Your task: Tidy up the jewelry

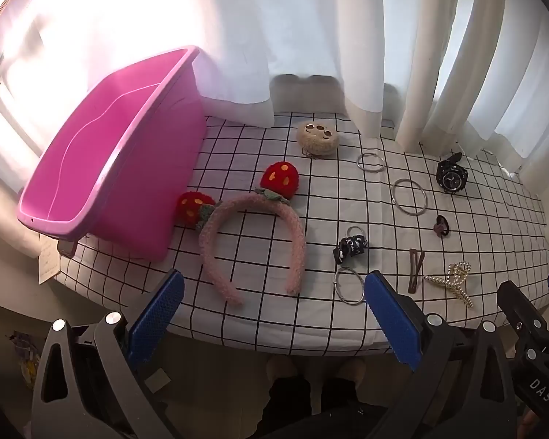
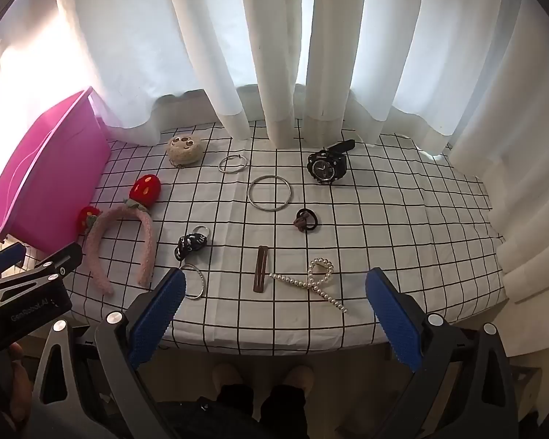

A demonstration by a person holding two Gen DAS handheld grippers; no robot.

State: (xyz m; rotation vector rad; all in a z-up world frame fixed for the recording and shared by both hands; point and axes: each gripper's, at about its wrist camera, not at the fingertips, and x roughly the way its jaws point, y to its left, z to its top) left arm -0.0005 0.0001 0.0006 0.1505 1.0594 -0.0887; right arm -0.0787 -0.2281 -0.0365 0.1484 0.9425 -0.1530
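Note:
A pink bin (image 1: pixel 102 168) (image 2: pixel 40 179) stands at the table's left. Beside it lies a fluffy pink headband (image 1: pixel 252 245) (image 2: pixel 117 245) with two red strawberries. Scattered on the checked cloth are a black watch (image 1: pixel 452 177) (image 2: pixel 326 167), a large silver bangle (image 1: pixel 409 196) (image 2: pixel 269 193), smaller rings (image 1: pixel 370 162) (image 2: pixel 232 164), a pearl claw clip (image 1: pixel 454 281) (image 2: pixel 316 280), a brown snap clip (image 1: pixel 415 270) (image 2: pixel 261 269), hair ties (image 1: pixel 441 225) (image 2: pixel 305 220) and a beige plush charm (image 1: pixel 317 138) (image 2: pixel 184 149). My left gripper (image 1: pixel 274 314) and right gripper (image 2: pixel 274 314) hover open over the near table edge, holding nothing.
White curtains (image 2: pixel 274 55) hang behind the table and drape onto its back and right sides. A black-and-white scrunchie (image 1: pixel 349 248) (image 2: pixel 191 244) and a silver ring (image 1: pixel 349 285) (image 2: pixel 195 281) lie near the front. The person's feet (image 2: pixel 263 373) show below the table edge.

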